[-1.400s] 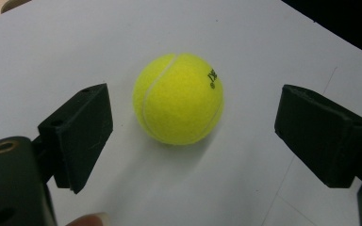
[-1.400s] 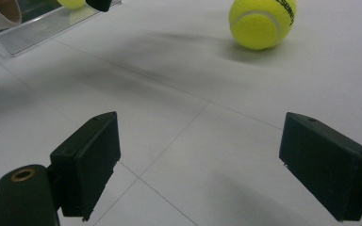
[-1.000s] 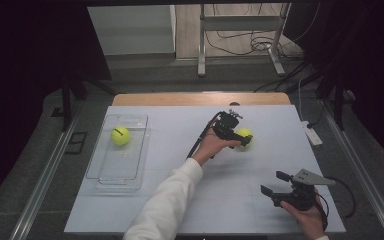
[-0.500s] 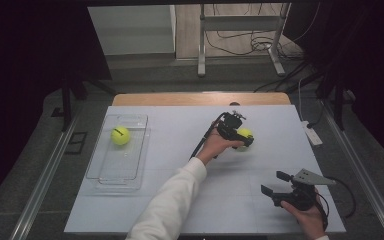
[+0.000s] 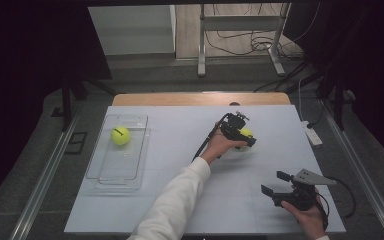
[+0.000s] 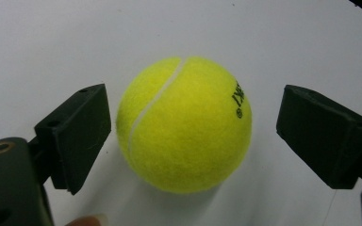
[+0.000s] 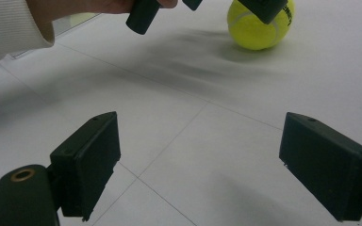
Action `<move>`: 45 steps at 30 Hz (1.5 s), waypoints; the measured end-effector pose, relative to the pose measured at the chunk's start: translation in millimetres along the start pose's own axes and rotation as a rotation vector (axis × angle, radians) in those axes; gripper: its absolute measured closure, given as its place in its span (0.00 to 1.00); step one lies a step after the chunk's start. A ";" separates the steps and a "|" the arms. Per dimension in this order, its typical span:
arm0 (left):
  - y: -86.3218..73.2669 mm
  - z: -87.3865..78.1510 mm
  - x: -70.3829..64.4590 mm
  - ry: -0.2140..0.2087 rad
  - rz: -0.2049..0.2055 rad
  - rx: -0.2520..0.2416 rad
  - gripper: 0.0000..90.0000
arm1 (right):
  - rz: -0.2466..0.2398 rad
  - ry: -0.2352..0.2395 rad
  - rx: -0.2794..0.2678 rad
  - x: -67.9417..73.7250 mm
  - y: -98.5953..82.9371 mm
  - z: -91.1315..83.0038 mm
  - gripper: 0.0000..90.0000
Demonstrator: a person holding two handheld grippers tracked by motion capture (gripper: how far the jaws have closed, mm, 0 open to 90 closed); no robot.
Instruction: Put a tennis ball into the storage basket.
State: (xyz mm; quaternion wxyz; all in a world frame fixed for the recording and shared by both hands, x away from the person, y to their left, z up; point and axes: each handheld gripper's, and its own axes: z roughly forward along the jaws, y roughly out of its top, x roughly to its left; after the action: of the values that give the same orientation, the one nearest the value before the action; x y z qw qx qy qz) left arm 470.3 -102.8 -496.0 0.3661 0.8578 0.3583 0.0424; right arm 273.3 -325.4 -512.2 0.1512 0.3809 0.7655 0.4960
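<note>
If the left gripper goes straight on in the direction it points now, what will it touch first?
Most likely the tennis ball: it sits between the open jaws of the left gripper, directly ahead, with small gaps on both sides.

Tennis ball [image 6: 185, 125] on white table [image 6: 52, 42], between spread jaws, untouched.

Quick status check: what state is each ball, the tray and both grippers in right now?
Left gripper: open, jaws either side of the ball, not touching it.
Tennis ball on the table: resting on the table, ungripped.
Right gripper: open, holding nothing, apart from the ball.
Clear tray: upright on the table, one ball inside.
Tennis ball in the tray: lying at the tray's far end.
</note>
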 end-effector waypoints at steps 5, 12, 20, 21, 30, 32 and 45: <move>-0.9 2.3 0.8 0.016 -0.006 0.007 0.23 | -0.001 0.000 0.001 0.1 -0.1 0.1 0.15; -1.3 1.2 1.4 0.021 -0.002 0.011 0.30 | -0.001 -0.001 0.003 0.2 -0.1 0.2 0.15; -1.3 -0.4 1.5 0.014 0.000 0.018 0.31 | -0.003 -0.002 0.004 0.4 -0.1 0.4 0.15; -1.4 -0.5 1.6 0.009 0.001 0.018 0.31 | -0.003 -0.001 0.003 0.4 -0.2 0.5 0.15; 0.0 -8.5 0.1 -0.011 0.004 -0.003 0.31 | -0.003 -0.003 0.003 0.1 -0.4 0.4 0.15; 0.2 -11.2 -0.2 -0.009 0.006 -0.012 0.31 | -0.003 -0.003 0.003 0.3 -0.4 0.3 0.15; -6.4 -42.1 -1.9 -0.017 0.023 -0.075 0.31 | -0.007 -0.006 0.008 0.6 -0.3 1.4 0.15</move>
State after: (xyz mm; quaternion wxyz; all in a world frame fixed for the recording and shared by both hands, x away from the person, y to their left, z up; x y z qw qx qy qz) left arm 451.1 -75.7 -469.2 0.4004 0.8478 0.3436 0.0527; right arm 273.7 -324.1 -513.0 0.1538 0.3804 0.7683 0.4912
